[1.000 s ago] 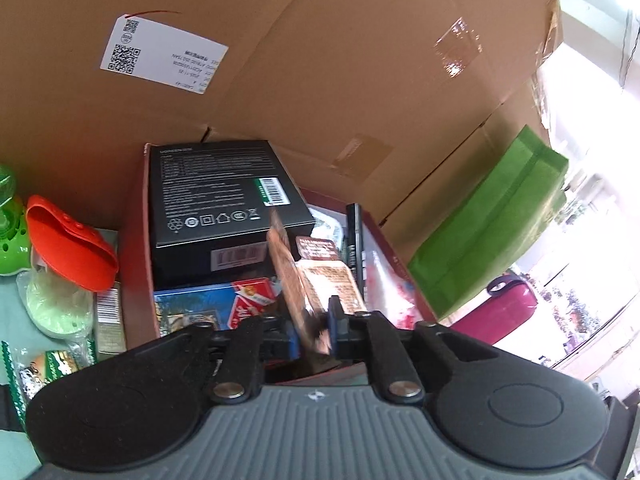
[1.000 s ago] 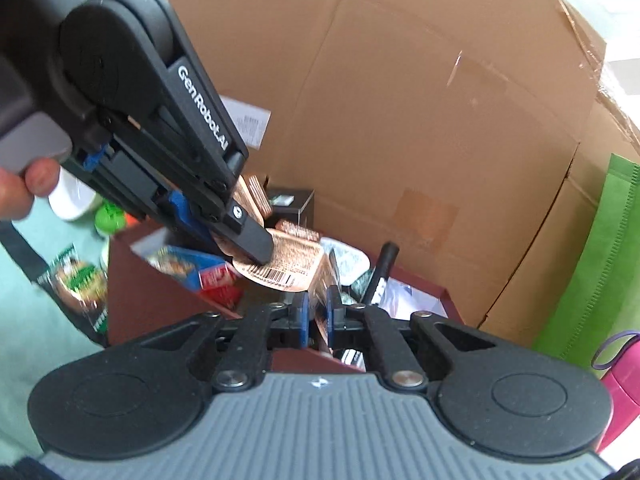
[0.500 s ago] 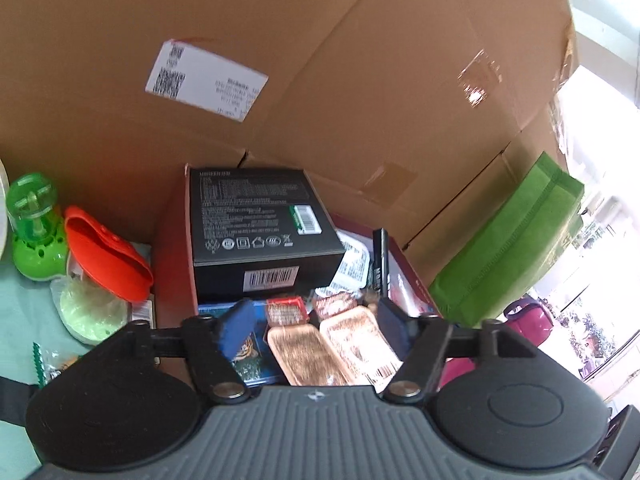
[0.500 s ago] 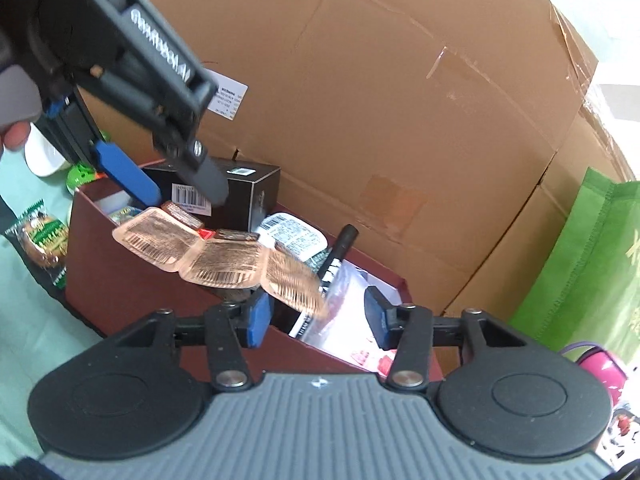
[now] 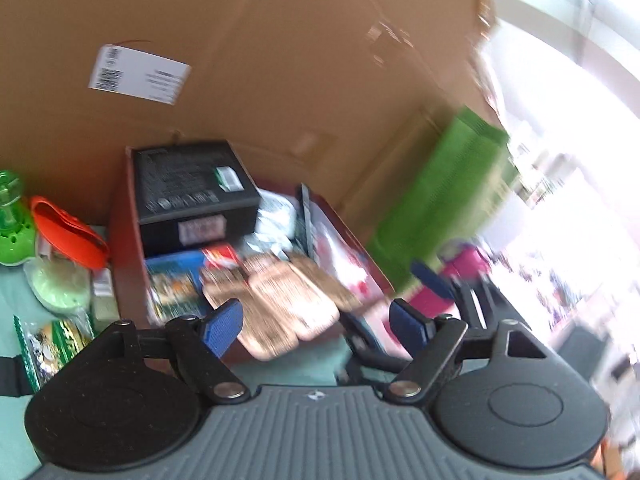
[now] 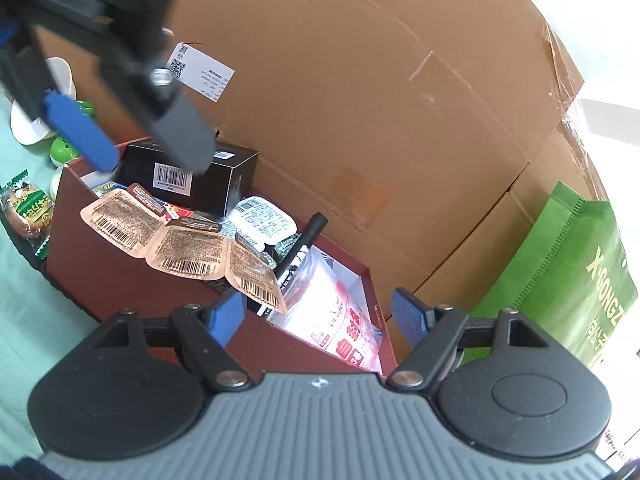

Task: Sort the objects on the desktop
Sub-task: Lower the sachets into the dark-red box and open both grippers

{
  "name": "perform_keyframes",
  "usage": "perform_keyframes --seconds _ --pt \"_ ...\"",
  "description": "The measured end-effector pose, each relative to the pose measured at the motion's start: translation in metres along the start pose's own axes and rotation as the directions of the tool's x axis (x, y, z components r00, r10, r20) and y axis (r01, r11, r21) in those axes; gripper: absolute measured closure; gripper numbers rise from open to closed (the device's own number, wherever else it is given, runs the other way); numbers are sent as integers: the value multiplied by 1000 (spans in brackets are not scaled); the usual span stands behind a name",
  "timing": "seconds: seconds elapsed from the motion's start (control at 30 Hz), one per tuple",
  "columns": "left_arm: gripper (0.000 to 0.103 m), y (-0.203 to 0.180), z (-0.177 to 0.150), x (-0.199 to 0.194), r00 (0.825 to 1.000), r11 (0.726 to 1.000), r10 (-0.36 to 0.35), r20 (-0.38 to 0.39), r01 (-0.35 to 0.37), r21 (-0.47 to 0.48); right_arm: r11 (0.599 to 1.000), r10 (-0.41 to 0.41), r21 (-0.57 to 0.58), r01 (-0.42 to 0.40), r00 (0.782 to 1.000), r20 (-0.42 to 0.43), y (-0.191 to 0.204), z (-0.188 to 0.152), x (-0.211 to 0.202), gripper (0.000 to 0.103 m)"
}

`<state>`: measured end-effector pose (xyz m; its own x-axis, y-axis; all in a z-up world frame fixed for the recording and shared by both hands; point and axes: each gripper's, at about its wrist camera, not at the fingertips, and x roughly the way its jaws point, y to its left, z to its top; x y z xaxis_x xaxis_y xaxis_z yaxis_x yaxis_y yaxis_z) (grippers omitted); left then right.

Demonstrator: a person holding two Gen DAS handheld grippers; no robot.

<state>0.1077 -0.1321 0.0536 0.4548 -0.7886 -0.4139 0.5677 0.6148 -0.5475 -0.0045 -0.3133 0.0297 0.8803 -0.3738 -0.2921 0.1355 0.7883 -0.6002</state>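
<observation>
both jaws apart, empty. sachet strip [image 6: 180,244] lies across red box [image 6: 132,300] front rim: drop step looks done. next: pick snack [image 6: 28,210] from bench left edge.

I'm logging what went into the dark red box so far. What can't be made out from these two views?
- Left wrist view: motion blur smears the print on the strip of brown packets.
- Right wrist view: the left hand-held gripper covers part of the black carton.
- Both views: the dark red box floor is buried under its contents.
- Right wrist view: the snack packet is cut off by the left edge.
</observation>
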Motion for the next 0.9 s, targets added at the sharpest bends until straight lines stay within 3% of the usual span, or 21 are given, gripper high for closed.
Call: perform_keyframes --seconds 0.1,0.27,0.5,0.77,0.83,0.9 --pt "24 -2 -7 -8 1000 999 -19 -20 19 29 1000 8 13 -8 1000 4 0 0 4 25" --pt "24 -4 -14 -2 988 991 -131 -77 131 1 998 31 60 -31 1000 1 -3 -1 11 25" --pt "24 9 -5 34 998 997 -50 -48 47 -56 989 47 142 -47 999 -2 -12 -5 15 25" --pt "25 13 9 40 1000 998 8 14 -8 -70 985 35 168 -32 999 -17 -19 -12 16 24" --pt "21 10 6 36 1000 998 4 26 -3 -63 986 38 164 -36 999 -11 -18 -13 15 24" --pt "5 4 2 29 999 999 18 45 -17 -39 985 42 167 -40 999 -7 -16 -13 14 23"
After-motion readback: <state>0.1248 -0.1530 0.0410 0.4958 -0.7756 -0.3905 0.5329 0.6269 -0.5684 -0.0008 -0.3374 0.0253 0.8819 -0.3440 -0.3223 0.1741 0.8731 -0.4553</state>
